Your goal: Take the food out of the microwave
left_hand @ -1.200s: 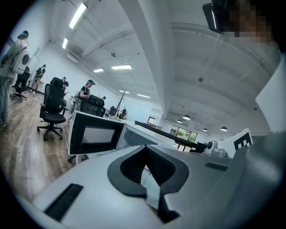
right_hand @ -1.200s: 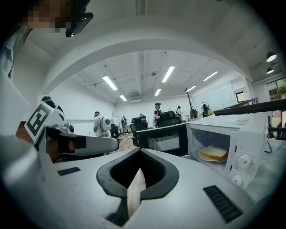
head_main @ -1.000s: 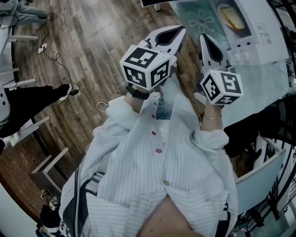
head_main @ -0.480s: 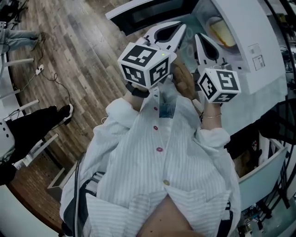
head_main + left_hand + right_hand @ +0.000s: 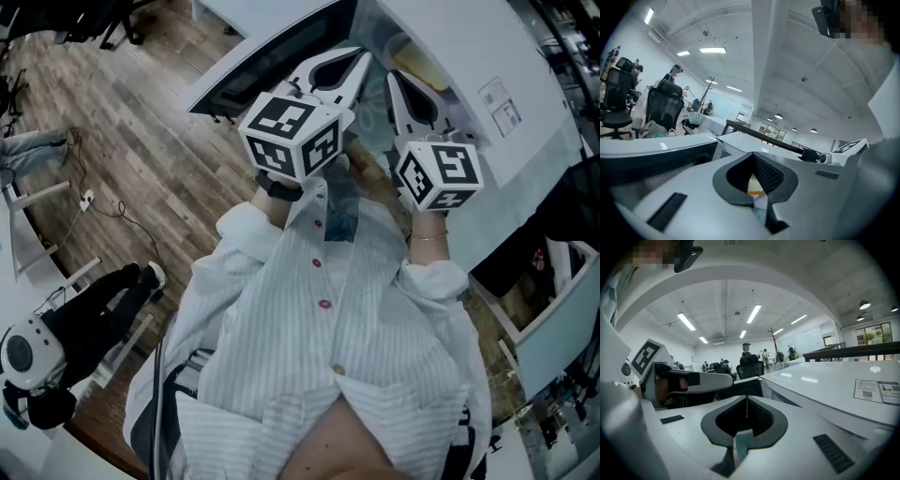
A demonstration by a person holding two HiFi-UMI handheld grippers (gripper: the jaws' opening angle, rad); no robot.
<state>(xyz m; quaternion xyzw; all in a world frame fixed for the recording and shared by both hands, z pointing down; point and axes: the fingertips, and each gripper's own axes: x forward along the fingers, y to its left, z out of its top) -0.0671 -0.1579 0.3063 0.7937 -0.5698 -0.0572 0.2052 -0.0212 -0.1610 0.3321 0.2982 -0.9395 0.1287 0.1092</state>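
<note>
The food [image 5: 419,61] is a pale yellow patch inside the open microwave [image 5: 487,56], at the upper right of the head view. From where I sit it lies just beyond the tips of both grippers, and neither one is touching it. The microwave's door [image 5: 272,52] stands swung out toward the upper left, dark side facing up.

The left gripper [image 5: 361,54] is raised at top centre, and its marker cube [image 5: 291,136] sits just below it. In the left gripper view the jaws are clenched tip to tip with nothing between the pads. Through the hollow behind the tips, low in the centre, I see a cream and orange sliver of the food [image 5: 755,187], farther off.

The right gripper [image 5: 394,77] sits just to the right of the left one, pointing the same way, toward the microwave opening. The right gripper view shows its jaws pressed together too, meeting in a thin seam and holding nothing. The microwave's white top [image 5: 834,385] fills the right of that frame. The left gripper [image 5: 689,380] shows at centre left.

A striped shirt [image 5: 319,356] fills the lower half of the head view, with the wooden floor [image 5: 141,150] at the left.
</note>
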